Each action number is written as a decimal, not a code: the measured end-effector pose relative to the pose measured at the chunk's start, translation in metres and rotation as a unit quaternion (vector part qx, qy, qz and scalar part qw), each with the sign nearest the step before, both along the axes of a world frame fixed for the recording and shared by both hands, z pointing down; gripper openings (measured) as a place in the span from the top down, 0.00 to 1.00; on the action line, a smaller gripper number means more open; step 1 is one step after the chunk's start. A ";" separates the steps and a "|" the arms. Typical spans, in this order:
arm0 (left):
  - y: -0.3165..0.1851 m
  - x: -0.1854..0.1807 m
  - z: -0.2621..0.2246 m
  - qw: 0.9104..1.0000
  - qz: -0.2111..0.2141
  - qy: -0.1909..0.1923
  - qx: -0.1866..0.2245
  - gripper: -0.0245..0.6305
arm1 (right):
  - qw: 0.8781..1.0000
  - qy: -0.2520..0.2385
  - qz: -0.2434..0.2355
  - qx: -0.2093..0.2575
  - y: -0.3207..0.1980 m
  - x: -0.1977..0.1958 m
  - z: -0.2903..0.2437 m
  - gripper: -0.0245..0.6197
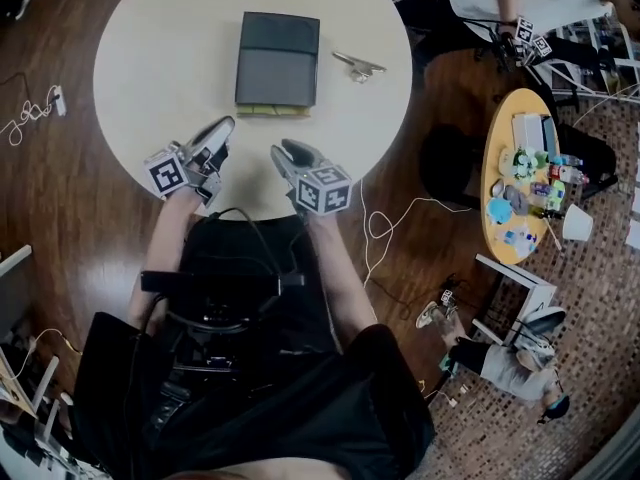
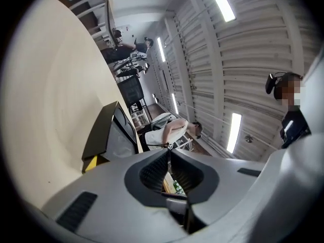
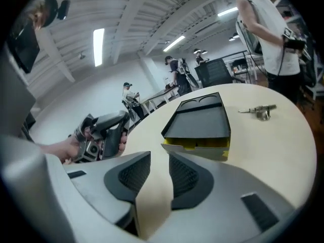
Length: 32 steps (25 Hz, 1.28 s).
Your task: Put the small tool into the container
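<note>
A dark flat container (image 1: 277,58) with a yellow lower edge lies on the round white table (image 1: 150,58), its lid down. The small metal tool (image 1: 358,65) rests on the table just right of it. My left gripper (image 1: 225,125) sits near the table's front edge, left of the container's near end, jaws shut with nothing in them. My right gripper (image 1: 283,149) is beside it, open and empty. The left gripper view shows its closed tips (image 2: 169,149) and the container (image 2: 109,130) beyond. Past the right gripper (image 3: 159,158) are the container (image 3: 200,120), the tool (image 3: 259,111) and the left gripper (image 3: 119,118).
A small yellow table (image 1: 498,158) crowded with toys stands to the right on the wooden floor. Cables (image 1: 385,223) trail across the floor by the round table. A person (image 3: 263,24) stands beyond the table's far right side.
</note>
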<state>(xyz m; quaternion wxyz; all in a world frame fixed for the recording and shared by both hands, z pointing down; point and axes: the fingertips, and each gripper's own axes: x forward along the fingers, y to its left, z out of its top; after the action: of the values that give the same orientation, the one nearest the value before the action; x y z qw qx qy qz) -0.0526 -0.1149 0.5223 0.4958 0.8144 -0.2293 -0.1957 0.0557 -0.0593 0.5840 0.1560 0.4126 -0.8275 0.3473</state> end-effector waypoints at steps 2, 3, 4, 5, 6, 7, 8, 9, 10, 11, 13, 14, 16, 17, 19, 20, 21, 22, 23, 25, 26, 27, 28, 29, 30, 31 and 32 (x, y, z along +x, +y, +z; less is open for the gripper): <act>-0.010 0.004 0.007 1.000 -0.002 -0.025 -0.002 0.94 | 0.997 0.059 -0.039 0.015 -0.008 0.006 0.013 0.74; -0.016 0.009 0.009 0.999 0.002 -0.032 0.000 0.94 | 0.994 0.090 -0.059 0.025 -0.014 0.009 0.018 0.72; -0.022 0.013 0.011 0.999 0.006 -0.036 0.003 0.93 | 0.989 0.118 -0.077 0.033 -0.019 0.011 0.023 0.72; -0.029 0.017 0.013 0.999 0.007 -0.045 0.005 0.93 | 0.985 0.141 -0.093 0.039 -0.024 0.013 0.026 0.72; -0.036 0.019 0.015 0.998 0.004 -0.057 0.003 0.93 | 0.980 0.161 -0.107 0.046 -0.028 0.013 0.027 0.72; -0.042 0.020 0.019 0.998 0.001 -0.069 0.001 0.93 | 0.975 0.178 -0.121 0.055 -0.032 0.013 0.028 0.72; -0.048 0.021 0.023 0.997 -0.001 -0.077 -0.002 0.93 | 0.969 0.195 -0.136 0.065 -0.036 0.012 0.029 0.72; -0.053 0.021 0.028 0.997 -0.002 -0.082 -0.004 0.93 | 0.962 0.213 -0.151 0.074 -0.039 0.011 0.031 0.72; -0.058 0.022 0.032 0.996 -0.004 -0.090 -0.006 0.93 | 0.954 0.233 -0.169 0.083 -0.042 0.010 0.034 0.72; -0.063 0.023 0.037 0.995 -0.004 -0.096 -0.008 0.93 | 0.944 0.255 -0.188 0.091 -0.044 0.010 0.038 0.72; -0.071 0.030 0.044 0.996 0.005 -0.091 -0.010 0.93 | 0.920 0.299 -0.227 0.109 -0.049 0.009 0.047 0.72; -0.075 0.035 0.048 0.996 0.010 -0.088 -0.013 0.93 | 0.907 0.321 -0.247 0.118 -0.052 0.010 0.051 0.72; -0.082 0.039 0.057 0.995 0.017 -0.097 -0.024 0.93 | 0.878 0.361 -0.285 0.129 -0.056 0.011 0.060 0.72; -0.084 0.039 0.062 0.994 0.021 -0.107 -0.030 0.93 | 0.865 0.378 -0.302 0.132 -0.057 0.011 0.064 0.72; -0.089 0.041 0.068 0.991 0.030 -0.124 -0.037 0.92 | 0.842 0.404 -0.331 0.134 -0.060 0.012 0.073 0.72; -0.092 0.042 0.071 0.990 0.035 -0.131 -0.039 0.92 | 0.833 0.413 -0.342 0.134 -0.061 0.012 0.078 0.72; -0.095 0.043 0.074 0.989 0.039 -0.140 -0.042 0.92 | 0.827 0.420 -0.350 0.132 -0.063 0.011 0.082 0.72; -0.098 0.043 0.077 0.987 0.041 -0.147 -0.045 0.93 | 0.822 0.425 -0.357 0.130 -0.065 0.011 0.087 0.72; -0.100 0.043 0.079 0.987 0.042 -0.149 -0.046 0.93 | 0.819 0.427 -0.362 0.125 -0.066 0.011 0.092 0.72; -0.106 0.044 0.080 0.987 0.038 -0.150 -0.045 0.93 | 0.818 0.424 -0.372 0.111 -0.066 0.009 0.101 0.72; -0.107 0.044 0.080 0.987 0.038 -0.153 -0.043 0.93 | 0.818 0.423 -0.376 0.105 -0.066 0.009 0.105 0.72; -0.108 0.045 0.081 0.986 0.039 -0.159 -0.040 0.93 | 0.819 0.421 -0.378 0.099 -0.065 0.009 0.108 0.72; -0.109 0.046 0.082 0.985 0.041 -0.165 -0.038 0.93 | 0.820 0.418 -0.378 0.094 -0.065 0.009 0.111 0.74; -0.109 0.047 0.084 0.984 0.044 -0.170 -0.036 0.93 | 0.822 0.416 -0.378 0.091 -0.065 0.008 0.114 0.75; -0.109 0.046 0.085 0.983 0.045 -0.173 -0.034 0.93 | 0.822 0.416 -0.379 0.091 -0.066 0.007 0.116 0.77; -0.109 0.046 0.086 0.983 0.046 -0.175 -0.033 0.93 | 0.819 0.418 -0.382 0.093 -0.067 0.006 0.118 0.81; -0.109 0.046 0.086 0.983 0.047 -0.176 -0.033 0.94 | 0.815 0.421 -0.387 0.096 -0.068 0.005 0.120 0.85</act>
<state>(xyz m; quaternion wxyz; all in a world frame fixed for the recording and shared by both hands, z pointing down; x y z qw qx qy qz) -0.0066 -0.2241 0.6088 0.4829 0.8292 -0.2808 -0.0181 0.0612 -0.1273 0.7038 0.5704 0.1776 -0.8013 -0.0304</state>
